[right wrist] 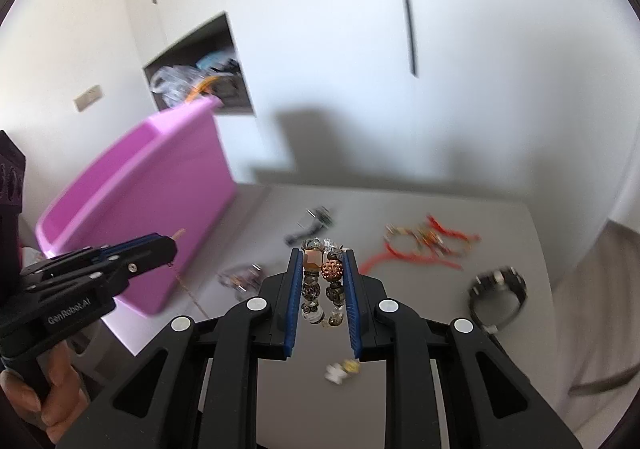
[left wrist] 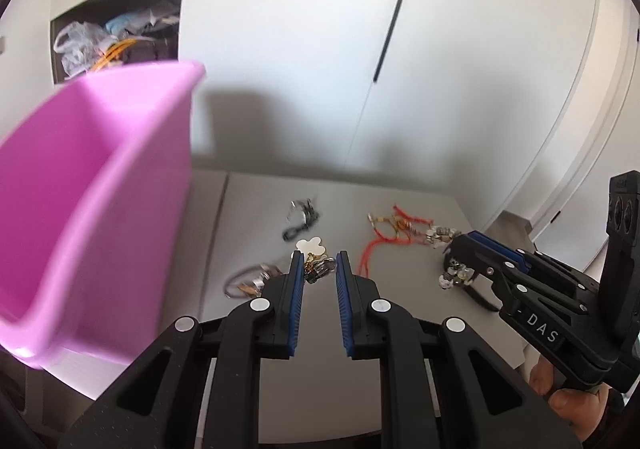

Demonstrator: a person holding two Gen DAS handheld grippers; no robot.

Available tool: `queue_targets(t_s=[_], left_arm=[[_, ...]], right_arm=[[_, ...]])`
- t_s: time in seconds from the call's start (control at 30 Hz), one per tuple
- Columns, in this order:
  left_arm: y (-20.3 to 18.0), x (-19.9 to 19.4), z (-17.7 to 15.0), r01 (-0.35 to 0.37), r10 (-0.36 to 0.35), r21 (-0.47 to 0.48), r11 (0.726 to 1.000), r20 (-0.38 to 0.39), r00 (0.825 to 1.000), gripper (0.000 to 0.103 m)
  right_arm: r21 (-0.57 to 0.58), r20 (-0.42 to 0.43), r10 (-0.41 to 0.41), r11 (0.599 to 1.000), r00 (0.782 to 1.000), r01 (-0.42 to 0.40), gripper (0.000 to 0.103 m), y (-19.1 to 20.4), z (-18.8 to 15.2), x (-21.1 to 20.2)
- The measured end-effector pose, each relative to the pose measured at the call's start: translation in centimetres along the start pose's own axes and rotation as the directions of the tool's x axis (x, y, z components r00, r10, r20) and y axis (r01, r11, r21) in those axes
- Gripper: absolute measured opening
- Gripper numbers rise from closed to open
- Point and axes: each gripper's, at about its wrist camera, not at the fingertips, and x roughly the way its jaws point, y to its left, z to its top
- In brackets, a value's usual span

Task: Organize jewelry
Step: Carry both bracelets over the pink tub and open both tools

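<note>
Over the near part of the grey tabletop (right wrist: 500, 245) the right gripper (right wrist: 321, 255) was held raised and pointing toward the far edge, its jaws clamped on a beaded bracelet (right wrist: 324, 281) that hung doubled between the blue pads, its long axis running along the fingers. Below it, near the front edge, lay a small white-and-gold charm (right wrist: 340, 371), blurred. A black wristwatch (right wrist: 498, 295) rested by the right edge. The left gripper (left wrist: 318, 261) hovered beside it, tilted down at the table; in its own view the jaws stood parted, though in the right wrist view a thin gold chain (right wrist: 188, 281) dangled from its tip, so whether it gripped that chain could not be told. Beneath its fingertips sat a white clover-shaped pendant (left wrist: 312, 247) with gold and silver pieces, and a ring-like bracelet (left wrist: 250, 279) just to the left. Farther on, a dark chain piece (left wrist: 302, 219) lay mid-table, and red cord bracelets (left wrist: 394, 235) stretched toward the right edge. A pink plastic bin (right wrist: 160, 201) stood at the left edge, its long side running front to back.
</note>
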Motion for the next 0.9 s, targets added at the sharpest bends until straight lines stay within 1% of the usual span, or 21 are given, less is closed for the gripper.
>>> queue_targets(t_s=[0.1, 0.23, 0.3, 0.43, 0.47, 0.57, 0.7, 0.73, 0.8, 0.9], left_arm=[[1.0, -2.1, 1.6, -0.008, 0.008, -0.002, 1.000, 0.038, 0.999, 0.016], [3.1, -4.9, 3.8, -0.049, 0.049, -0.007, 0.999, 0.097, 0.994, 0.016], [4.6, -5.9, 4.7, -0.072, 0.074, -0.021, 0.997, 0.113, 0.991, 0.016], [8.1, -7.3, 5.9, -0.150, 0.157, -0.060, 0.987, 0.132, 0.979, 0.016], [9.1, -7.5, 6.1, -0.171, 0.179, -0.071, 0.983, 0.128, 0.975, 0.016], [11.7, -7.6, 6.3, -0.226, 0.238, -0.106, 0.968, 0.116, 0.964, 0.016], [15.0, -7.5, 6.5, -0.277, 0.291, -0.143, 0.950, 0.093, 0.952, 0.016], [15.7, -7.3, 6.4, -0.286, 0.301, -0.153, 0.946, 0.084, 0.950, 0.016], [17.1, -6.7, 6.3, -0.303, 0.317, -0.169, 0.938, 0.061, 0.946, 0.016], [18.7, -5.9, 5.9, -0.327, 0.337, -0.179, 0.928, 0.029, 0.941, 0.016]], right_arm=[[-0.022, 0.032, 0.046, 0.999, 0.998, -0.046, 0.020, 1.9, 2.1, -0.5], [-0.074, 0.071, 0.119, 0.991, 0.990, -0.114, 0.020, 5.4, 5.2, -0.9], [-0.107, 0.083, 0.150, 0.984, 0.985, -0.141, 0.020, 7.3, 6.4, -0.9], [-0.169, 0.088, 0.226, 0.963, 0.970, -0.209, 0.020, 11.3, 8.5, -0.3], [-0.183, 0.079, 0.257, 0.953, 0.963, -0.240, 0.020, 12.6, 9.2, 0.2], [-0.212, 0.049, 0.305, 0.934, 0.951, -0.288, 0.020, 15.2, 10.2, 1.7], [-0.236, -0.014, 0.361, 0.905, 0.932, -0.354, 0.020, 18.5, 11.1, 4.2], [-0.237, -0.027, 0.368, 0.901, 0.929, -0.364, 0.020, 19.0, 11.1, 4.8], [-0.234, -0.083, 0.386, 0.889, 0.919, -0.394, 0.020, 20.3, 11.2, 6.6], [-0.234, -0.139, 0.381, 0.884, 0.914, -0.404, 0.020, 21.4, 11.1, 8.9]])
